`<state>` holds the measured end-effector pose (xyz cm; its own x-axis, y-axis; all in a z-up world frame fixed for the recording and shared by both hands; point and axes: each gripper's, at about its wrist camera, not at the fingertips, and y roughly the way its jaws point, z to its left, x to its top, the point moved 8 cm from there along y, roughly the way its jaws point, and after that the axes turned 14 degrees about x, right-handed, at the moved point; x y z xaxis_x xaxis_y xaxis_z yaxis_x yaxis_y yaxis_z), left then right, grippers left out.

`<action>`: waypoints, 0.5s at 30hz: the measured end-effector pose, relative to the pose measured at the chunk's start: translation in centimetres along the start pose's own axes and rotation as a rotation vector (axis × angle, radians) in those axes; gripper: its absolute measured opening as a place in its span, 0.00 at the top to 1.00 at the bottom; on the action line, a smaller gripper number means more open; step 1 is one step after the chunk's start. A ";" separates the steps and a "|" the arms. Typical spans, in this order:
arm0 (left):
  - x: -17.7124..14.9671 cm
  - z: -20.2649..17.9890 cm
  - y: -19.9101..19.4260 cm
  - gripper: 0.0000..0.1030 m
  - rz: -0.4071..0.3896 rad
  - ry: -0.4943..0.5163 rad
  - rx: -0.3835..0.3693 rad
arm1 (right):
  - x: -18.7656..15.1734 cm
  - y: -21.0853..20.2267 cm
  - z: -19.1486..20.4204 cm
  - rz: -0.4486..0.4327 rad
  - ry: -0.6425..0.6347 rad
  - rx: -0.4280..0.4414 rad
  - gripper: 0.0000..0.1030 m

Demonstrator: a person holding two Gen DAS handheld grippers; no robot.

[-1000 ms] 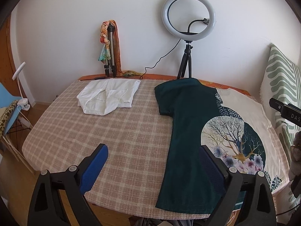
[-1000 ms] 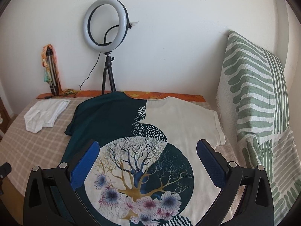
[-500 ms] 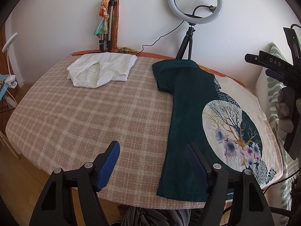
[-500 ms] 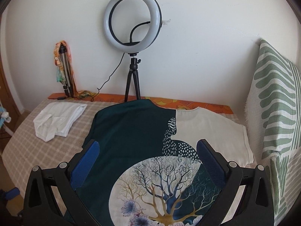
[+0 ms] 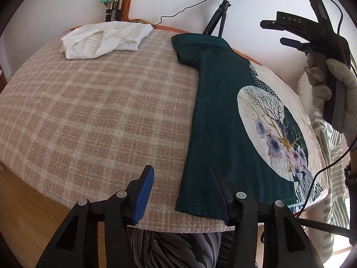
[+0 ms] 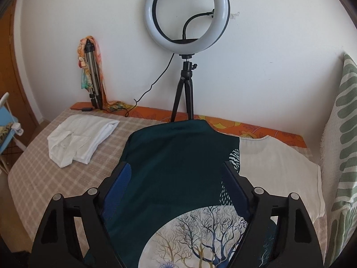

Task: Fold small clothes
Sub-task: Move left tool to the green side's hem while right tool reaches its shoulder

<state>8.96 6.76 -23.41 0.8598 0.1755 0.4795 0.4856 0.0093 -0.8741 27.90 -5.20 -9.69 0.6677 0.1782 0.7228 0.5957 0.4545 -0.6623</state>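
Note:
A dark green and white T-shirt with a round tree print lies flat on the checked table, its hem at the near edge. My left gripper is open and empty just above the hem's left corner. My right gripper is open and empty, held above the shirt's green upper half; it shows in the left wrist view raised at the far right. A folded white garment lies at the far left, also in the right wrist view.
A ring light on a tripod stands at the back by the wall, its cable trailing left. A folded tripod with a scarf leans on the wall. A green patterned cushion stands at the right. A blue chair is at the left.
My left gripper has dropped and moved in toward the shirt's hem corner, its jaws narrower. My right gripper has risen and moved forward from over the print to over the shirt's upper half.

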 end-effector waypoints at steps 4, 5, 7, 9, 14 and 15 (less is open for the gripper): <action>-0.8 -0.7 0.6 0.53 0.021 0.012 -0.021 | 0.2 3.2 0.2 0.046 -0.025 0.011 0.28; -0.9 -0.9 0.8 0.55 0.022 0.020 -0.021 | 0.3 4.0 0.3 0.058 -0.037 0.009 0.29; -1.0 -1.2 1.0 0.57 0.025 0.032 -0.022 | 0.2 5.8 0.7 0.092 -0.050 0.031 0.32; -1.1 -1.3 1.4 0.59 0.034 0.032 -0.028 | 0.2 7.8 1.3 0.129 -0.046 0.064 0.33; -1.3 -1.1 1.6 0.62 0.039 0.031 -0.024 | 0.7 12.0 3.2 0.193 -0.062 0.104 0.46; -1.3 -1.1 1.6 0.62 0.036 0.033 -0.021 | 0.9 12.5 3.6 0.193 -0.077 0.108 0.46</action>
<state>8.81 5.51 -25.35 0.8814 0.1429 0.4502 0.4569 -0.0168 -0.8893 34.33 3.82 -16.62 0.7263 0.3349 0.6003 0.4060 0.4956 -0.7678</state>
